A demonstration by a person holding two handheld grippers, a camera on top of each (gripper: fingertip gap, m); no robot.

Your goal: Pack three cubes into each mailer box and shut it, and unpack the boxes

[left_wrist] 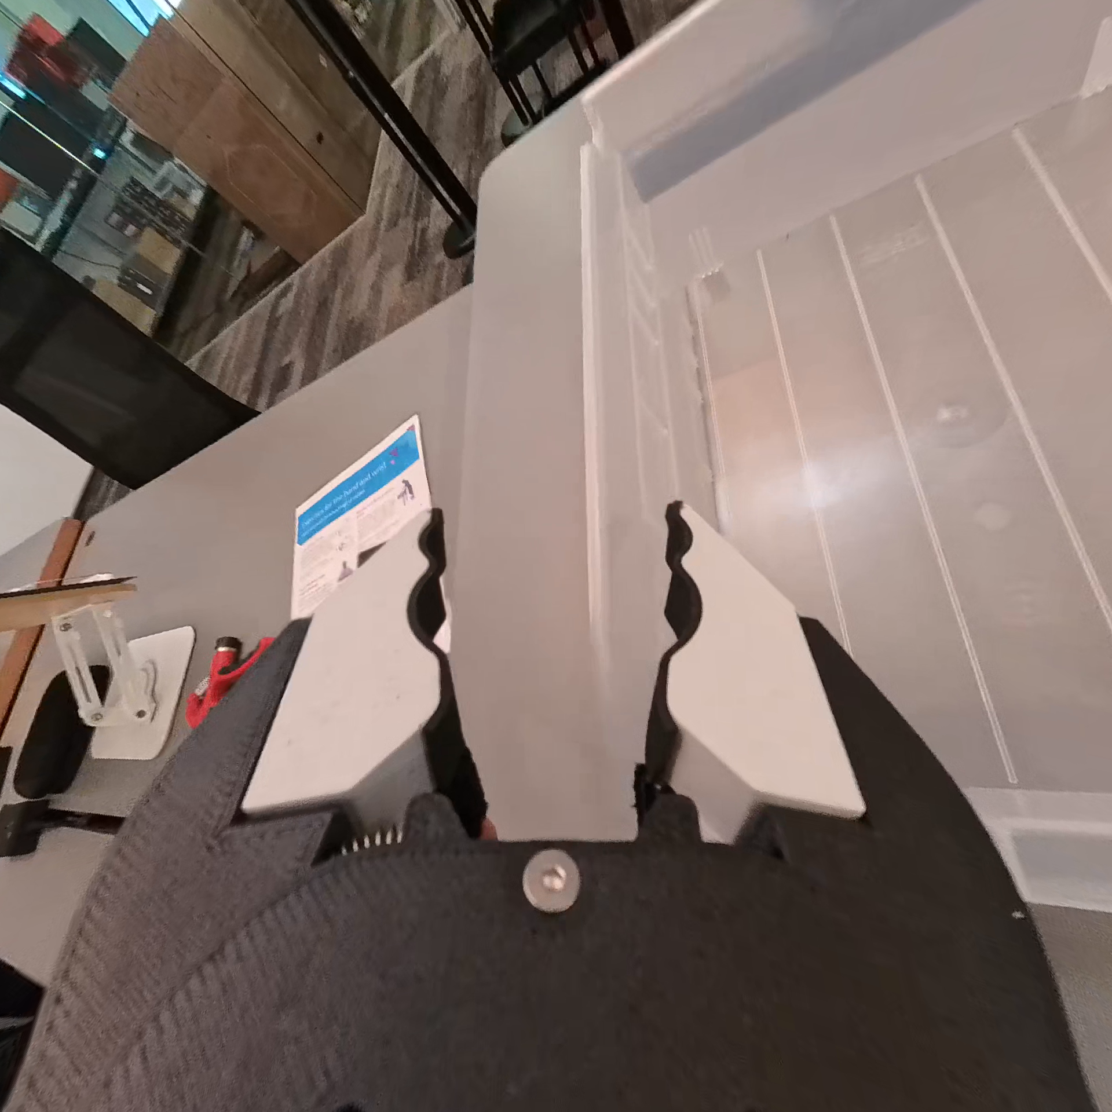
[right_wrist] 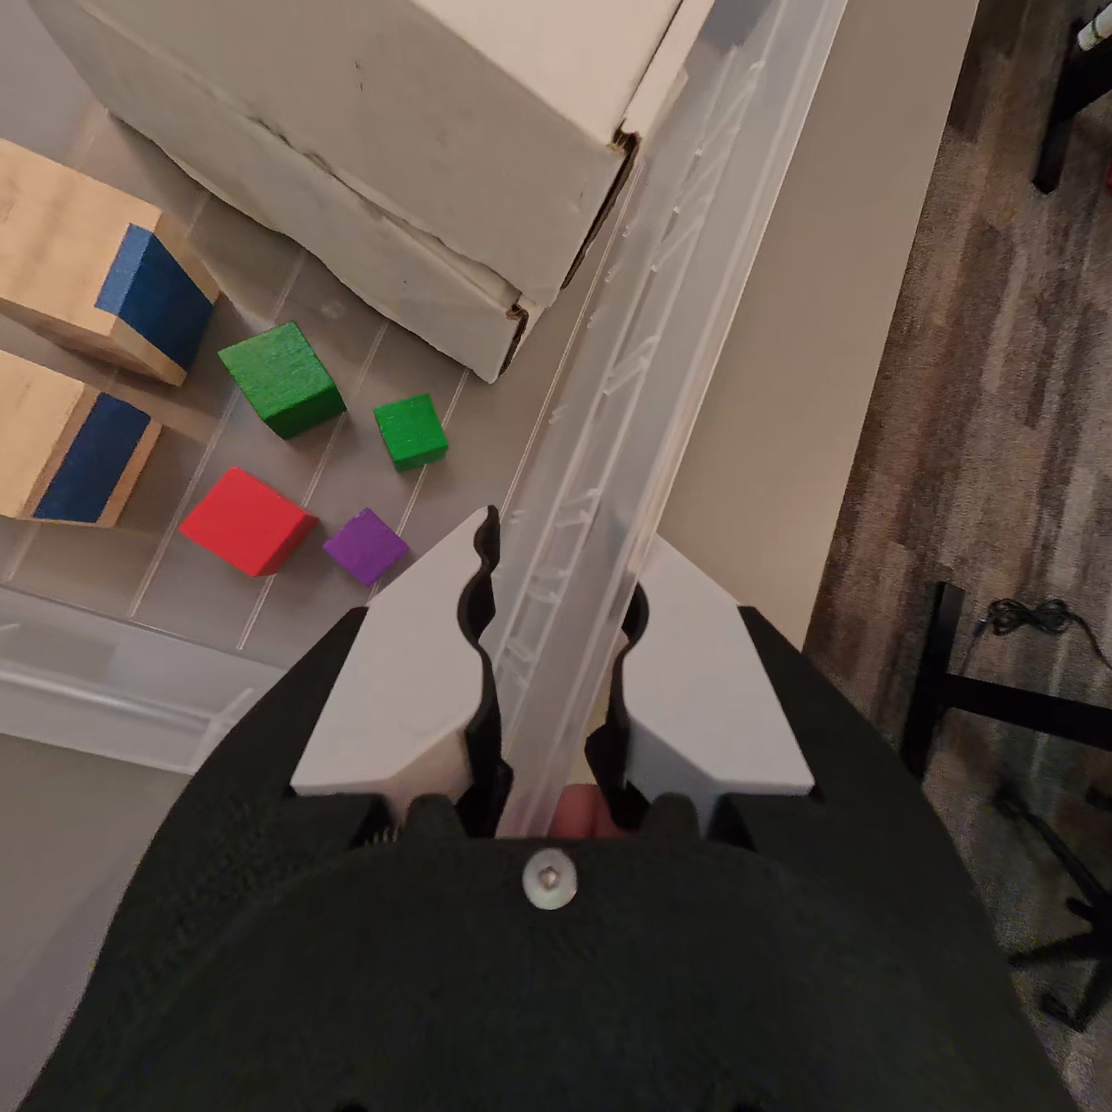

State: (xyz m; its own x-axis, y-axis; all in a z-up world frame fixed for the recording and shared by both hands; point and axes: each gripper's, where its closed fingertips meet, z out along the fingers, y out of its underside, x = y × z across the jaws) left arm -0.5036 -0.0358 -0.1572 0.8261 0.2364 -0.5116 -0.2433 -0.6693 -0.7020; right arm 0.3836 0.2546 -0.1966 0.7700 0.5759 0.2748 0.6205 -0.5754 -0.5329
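Observation:
A clear plastic bin (right_wrist: 421, 608) holds a shut white mailer box (right_wrist: 373, 120), a large green cube (right_wrist: 280, 376), a small green cube (right_wrist: 410, 428), a red cube (right_wrist: 244, 520) and a purple cube (right_wrist: 365, 544). My right gripper (right_wrist: 571, 526) straddles the bin's right rim (right_wrist: 632, 391), and its pads press the rim on both sides. The rim hides the tip of its right finger. My left gripper (left_wrist: 556, 511) is open and empty. It hangs over the bin's left rim (left_wrist: 593, 361), which runs between its fingers untouched. This end of the bin's floor (left_wrist: 902, 481) is bare.
Two wooden blocks with blue faces (right_wrist: 72, 265) (right_wrist: 48, 445) stand in the bin left of the cubes. Left of the bin on the grey table are a printed leaflet (left_wrist: 361, 511), a red tool (left_wrist: 222, 668) and a white-based stand (left_wrist: 144, 692). The table edge (right_wrist: 782, 361) and carpet lie just right of the bin.

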